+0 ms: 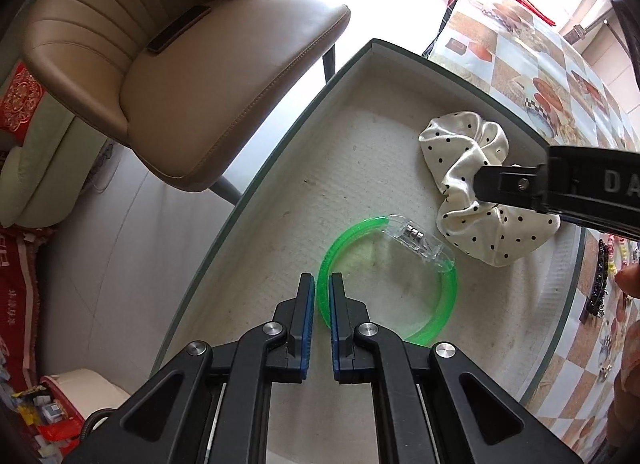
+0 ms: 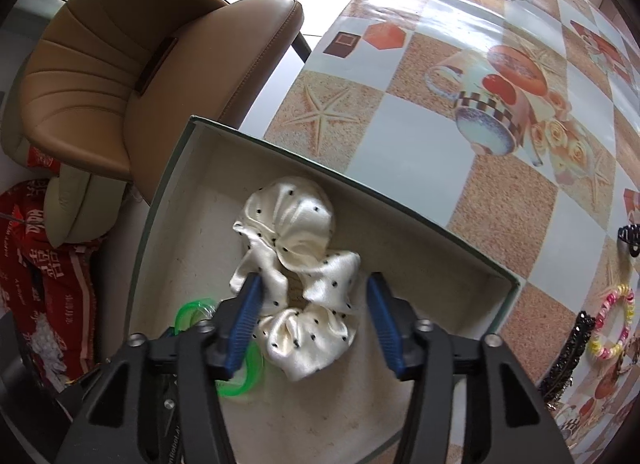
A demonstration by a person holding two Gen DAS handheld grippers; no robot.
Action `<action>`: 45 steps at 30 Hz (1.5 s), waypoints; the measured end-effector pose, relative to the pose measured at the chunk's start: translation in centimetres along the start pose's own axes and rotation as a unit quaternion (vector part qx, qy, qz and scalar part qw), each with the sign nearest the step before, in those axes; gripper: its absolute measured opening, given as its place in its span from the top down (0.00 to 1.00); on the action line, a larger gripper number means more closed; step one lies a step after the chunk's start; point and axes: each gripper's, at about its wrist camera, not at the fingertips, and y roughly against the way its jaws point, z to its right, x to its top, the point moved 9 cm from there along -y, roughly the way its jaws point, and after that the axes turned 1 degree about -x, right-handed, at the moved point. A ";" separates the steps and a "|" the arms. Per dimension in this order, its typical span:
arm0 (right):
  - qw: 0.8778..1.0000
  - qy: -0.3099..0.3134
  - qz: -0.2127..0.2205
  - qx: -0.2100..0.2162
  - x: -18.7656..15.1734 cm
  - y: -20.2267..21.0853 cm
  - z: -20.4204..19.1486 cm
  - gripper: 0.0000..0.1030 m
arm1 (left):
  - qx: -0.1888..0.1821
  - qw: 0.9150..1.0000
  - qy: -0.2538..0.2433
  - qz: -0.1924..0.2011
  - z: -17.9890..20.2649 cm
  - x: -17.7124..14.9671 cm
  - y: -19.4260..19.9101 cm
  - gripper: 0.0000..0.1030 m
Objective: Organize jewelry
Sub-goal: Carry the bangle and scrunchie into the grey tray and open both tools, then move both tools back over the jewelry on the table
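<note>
1. Inside the shallow grey-rimmed box [image 1: 372,44], the left gripper [image 1: 321,296] is clenched on the rim of a green translucent bracelet [image 1: 440,304], pads pinching the band's near-left arc while the rest of the ring lies flat on the box's pale lining. Judged from that, the bracelet has reached its place in the box and is yet to be let go.

2. The right gripper [image 2: 314,304] stands released, jaws spread either side of a cream polka-dot scrunchie [image 2: 304,296]. Its left pad lies against the fabric's edge, the right pad clear of it. The scrunchie rests on the box floor toward the far wall, just beside the bracelet's clear clasp [image 1: 416,238]. It looks set down there to sit with the bracelet.

3. Both items share the box, close enough that the scrunchie's lower fold nearly meets the clasp; lifting either gripper carelessly could drag one piece into the other.

4. Outside the box, to its right on the checked tablecloth [image 2: 500,192], wait a pink-and-yellow beaded bracelet [image 2: 612,320], a black beaded strand [image 2: 568,356] and a black claw clip [image 2: 630,238], seemingly still to be sorted.

5. Beyond the box's left wall the table ends; a tan leather chair [image 1: 168,76] stands there. The box's raised walls are the only obstruction to the grippers' reach.
</note>
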 end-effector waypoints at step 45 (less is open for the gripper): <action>0.936 -0.332 0.088 -0.078 -23.9 17.1 22.7 0.17 | -0.101 0.947 -0.306 0.021 20.4 -5.4 8.8 0.00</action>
